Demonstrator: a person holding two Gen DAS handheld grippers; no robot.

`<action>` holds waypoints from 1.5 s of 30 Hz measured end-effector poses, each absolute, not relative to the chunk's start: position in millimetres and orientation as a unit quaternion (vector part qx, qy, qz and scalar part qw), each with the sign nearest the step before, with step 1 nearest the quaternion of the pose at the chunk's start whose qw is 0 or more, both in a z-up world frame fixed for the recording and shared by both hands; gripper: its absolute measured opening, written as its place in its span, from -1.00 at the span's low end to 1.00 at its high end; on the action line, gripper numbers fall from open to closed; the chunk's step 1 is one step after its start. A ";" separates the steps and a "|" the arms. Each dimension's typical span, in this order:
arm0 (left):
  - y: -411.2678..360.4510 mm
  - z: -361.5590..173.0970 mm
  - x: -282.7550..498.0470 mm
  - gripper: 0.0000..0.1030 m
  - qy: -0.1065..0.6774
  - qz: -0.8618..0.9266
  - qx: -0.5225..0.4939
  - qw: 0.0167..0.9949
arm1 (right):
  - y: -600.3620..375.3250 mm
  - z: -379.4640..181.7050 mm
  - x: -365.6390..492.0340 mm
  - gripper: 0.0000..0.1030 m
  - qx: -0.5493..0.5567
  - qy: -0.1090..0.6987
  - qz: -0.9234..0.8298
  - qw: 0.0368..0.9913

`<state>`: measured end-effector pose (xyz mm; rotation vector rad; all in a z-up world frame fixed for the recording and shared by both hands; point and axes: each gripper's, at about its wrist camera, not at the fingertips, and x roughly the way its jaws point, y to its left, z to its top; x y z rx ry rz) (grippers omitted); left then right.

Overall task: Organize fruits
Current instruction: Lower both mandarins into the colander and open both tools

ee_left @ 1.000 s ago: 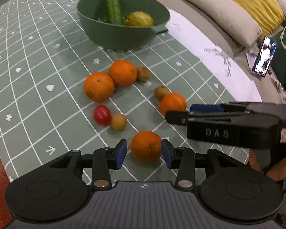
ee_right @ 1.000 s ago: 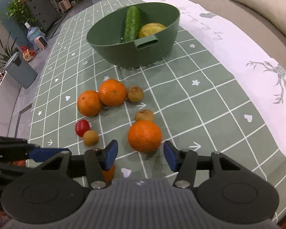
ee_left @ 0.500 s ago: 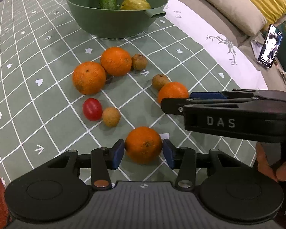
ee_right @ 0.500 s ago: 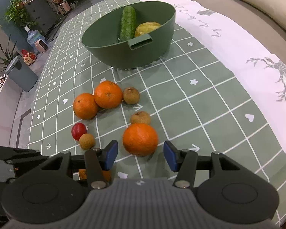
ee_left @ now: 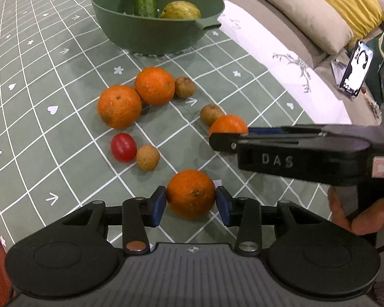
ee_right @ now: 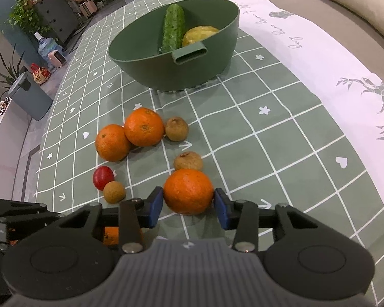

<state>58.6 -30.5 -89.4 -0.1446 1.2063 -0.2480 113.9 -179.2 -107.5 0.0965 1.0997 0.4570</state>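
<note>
My left gripper [ee_left: 190,202] is closing and its blue pads touch both sides of an orange [ee_left: 190,194] resting on the green checked tablecloth. My right gripper [ee_right: 188,204] is also closing, its pads against a second orange [ee_right: 188,190]. In the left wrist view the right gripper [ee_left: 230,134] reaches in from the right around that orange [ee_left: 227,125]. Farther back a green bowl [ee_right: 192,71] holds a cucumber [ee_right: 173,25] and a yellow fruit [ee_right: 199,34].
Two more oranges [ee_left: 119,106] [ee_left: 155,85], a red tomato [ee_left: 123,147] and three small brown fruits [ee_left: 148,157] lie loose between the grippers and the bowl. Sofa cushions and a propped phone [ee_left: 357,70] are to the right. The table edge drops off at the left.
Both pairs of jaws have narrowed from a visible gap to contact with their oranges. The right gripper has crept forward around its orange.
</note>
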 end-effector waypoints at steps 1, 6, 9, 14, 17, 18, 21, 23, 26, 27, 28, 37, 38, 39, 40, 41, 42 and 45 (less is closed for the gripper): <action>-29.4 -86.2 58.1 -0.08 0.562 -0.117 -0.070 0.816 | -179.0 -106.6 112.6 -0.24 0.043 0.517 0.215 0.827; -21.2 -68.8 60.7 -0.08 0.543 -0.115 -0.076 0.828 | -180.3 -94.9 106.5 -0.25 0.041 0.512 0.216 0.830; -12.6 -56.2 66.1 -0.09 0.528 -0.110 -0.085 0.838 | -181.5 -84.6 104.9 -0.25 0.038 0.502 0.218 0.836; 4.9 -33.8 81.4 -0.08 0.503 -0.090 -0.090 0.855 | -185.0 -65.3 106.2 -0.25 0.046 0.479 0.225 0.847; 15.4 -21.7 95.5 -0.08 0.493 -0.081 -0.100 0.860 | -185.7 -51.9 111.2 -0.25 0.047 0.460 0.231 0.856; 18.3 -17.7 100.7 -0.08 0.490 -0.079 -0.103 0.862 | -185.7 -47.2 113.8 -0.25 0.047 0.454 0.232 0.859; 24.0 -6.1 118.0 -0.08 0.480 -0.077 -0.103 0.868 | -185.3 -33.3 124.2 -0.25 0.043 0.437 0.239 0.866; 24.5 1.5 131.7 -0.08 0.475 -0.077 -0.097 0.872 | -183.2 -24.9 133.4 -0.25 0.038 0.426 0.243 0.871; 22.3 9.9 148.0 -0.08 0.468 -0.076 -0.082 0.876 | -176.8 -13.8 147.1 -0.25 0.020 0.411 0.253 0.876; 21.5 11.4 152.6 -0.08 0.467 -0.076 -0.079 0.877 | -173.6 -10.9 151.5 -0.25 0.013 0.406 0.258 0.876; 21.0 12.9 159.3 -0.08 0.467 -0.076 -0.076 0.878 | -170.2 -8.3 155.7 -0.25 0.004 0.401 0.264 0.877; 12.2 -1.9 210.3 -0.08 0.501 -0.083 -0.047 0.860 | -144.8 -10.9 212.3 -0.25 -0.049 0.411 0.287 0.864; 12.1 -5.6 214.5 -0.08 0.507 -0.083 -0.044 0.857 | -142.8 -14.1 217.1 -0.25 -0.052 0.418 0.287 0.861; 12.1 -9.7 219.5 -0.08 0.514 -0.084 -0.043 0.853 | -140.4 -17.1 221.6 -0.25 -0.055 0.423 0.287 0.858; 12.6 -14.3 225.2 -0.08 0.521 -0.085 -0.044 0.848 | -138.4 -20.3 227.2 -0.25 -0.057 0.428 0.288 0.855; 13.1 -17.9 230.5 -0.08 0.528 -0.087 -0.045 0.844 | -136.4 -24.2 233.1 -0.25 -0.059 0.434 0.290 0.851; 13.4 -22.1 235.5 -0.08 0.535 -0.088 -0.047 0.839 | -134.7 -27.3 237.4 -0.25 -0.062 0.440 0.291 0.848; 14.5 -34.3 248.1 -0.08 0.553 -0.088 -0.046 0.828 | -127.7 -38.5 248.6 -0.25 -0.075 0.459 0.297 0.834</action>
